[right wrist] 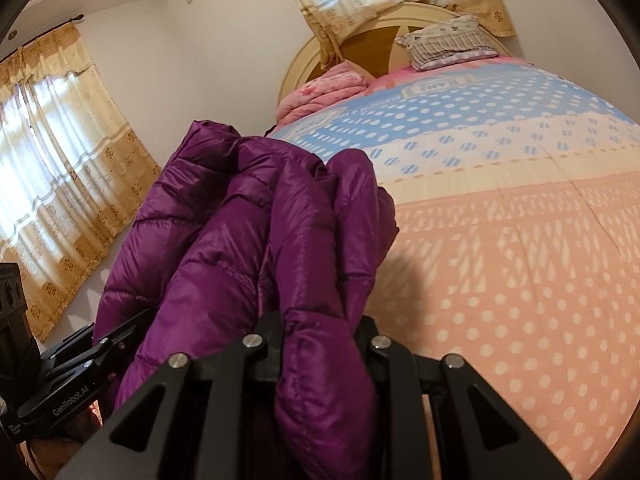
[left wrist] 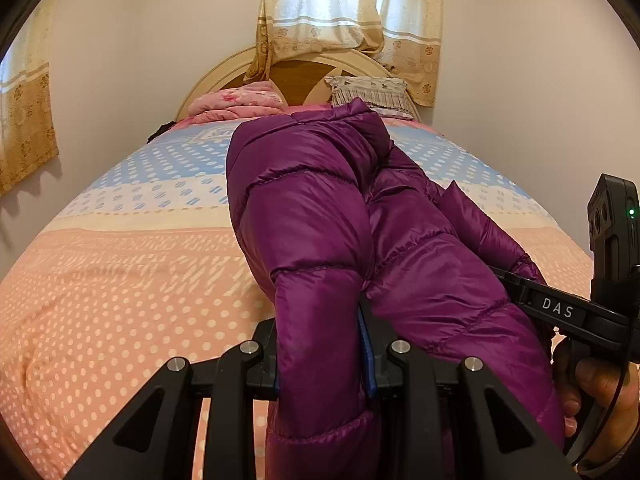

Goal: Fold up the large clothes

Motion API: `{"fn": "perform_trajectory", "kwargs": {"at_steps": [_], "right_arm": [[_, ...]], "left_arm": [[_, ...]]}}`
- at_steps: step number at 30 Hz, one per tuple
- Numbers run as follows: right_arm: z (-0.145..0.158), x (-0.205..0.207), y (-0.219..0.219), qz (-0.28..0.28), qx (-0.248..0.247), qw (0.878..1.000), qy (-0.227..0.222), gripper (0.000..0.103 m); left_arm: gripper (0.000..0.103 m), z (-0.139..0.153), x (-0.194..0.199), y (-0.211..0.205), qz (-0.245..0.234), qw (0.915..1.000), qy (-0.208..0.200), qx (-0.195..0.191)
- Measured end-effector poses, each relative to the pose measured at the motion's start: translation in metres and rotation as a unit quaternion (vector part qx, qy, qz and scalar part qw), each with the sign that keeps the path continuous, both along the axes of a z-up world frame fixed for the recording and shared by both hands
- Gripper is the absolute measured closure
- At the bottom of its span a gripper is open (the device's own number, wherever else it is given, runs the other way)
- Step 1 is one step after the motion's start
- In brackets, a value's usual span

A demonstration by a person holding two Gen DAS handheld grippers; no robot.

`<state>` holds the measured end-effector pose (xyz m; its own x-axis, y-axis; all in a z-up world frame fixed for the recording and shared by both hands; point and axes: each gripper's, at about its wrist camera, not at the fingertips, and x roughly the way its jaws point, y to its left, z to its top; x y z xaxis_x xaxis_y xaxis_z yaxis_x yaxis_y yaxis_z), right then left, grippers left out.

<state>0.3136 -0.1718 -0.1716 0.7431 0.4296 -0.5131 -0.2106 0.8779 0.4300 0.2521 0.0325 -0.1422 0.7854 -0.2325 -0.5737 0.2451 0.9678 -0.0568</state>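
A purple quilted down jacket is held up above the bed, bunched and draped forward. My left gripper is shut on a thick fold of it, with fabric filling the space between the fingers. My right gripper is shut on another fold of the jacket, which hangs over and hides its fingertips. The right gripper also shows in the left wrist view, at the jacket's right side. The left gripper shows at the left edge of the right wrist view.
The bed has a dotted cover in peach, cream and blue bands. A folded pink quilt and a patterned pillow lie by the headboard. Curtains hang behind and on the left wall.
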Motion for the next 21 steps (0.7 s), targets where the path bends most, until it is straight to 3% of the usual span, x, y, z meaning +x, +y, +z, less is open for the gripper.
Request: {"fn": "perform_trajectory", "kwargs": {"at_steps": [21], "right_arm": [[-0.012, -0.003, 0.042, 0.037, -0.016, 0.999, 0.017, 0.08]], "left_arm": [[0.074, -0.014, -0.016, 0.035, 0.034, 0.9993, 0.015, -0.002]]}}
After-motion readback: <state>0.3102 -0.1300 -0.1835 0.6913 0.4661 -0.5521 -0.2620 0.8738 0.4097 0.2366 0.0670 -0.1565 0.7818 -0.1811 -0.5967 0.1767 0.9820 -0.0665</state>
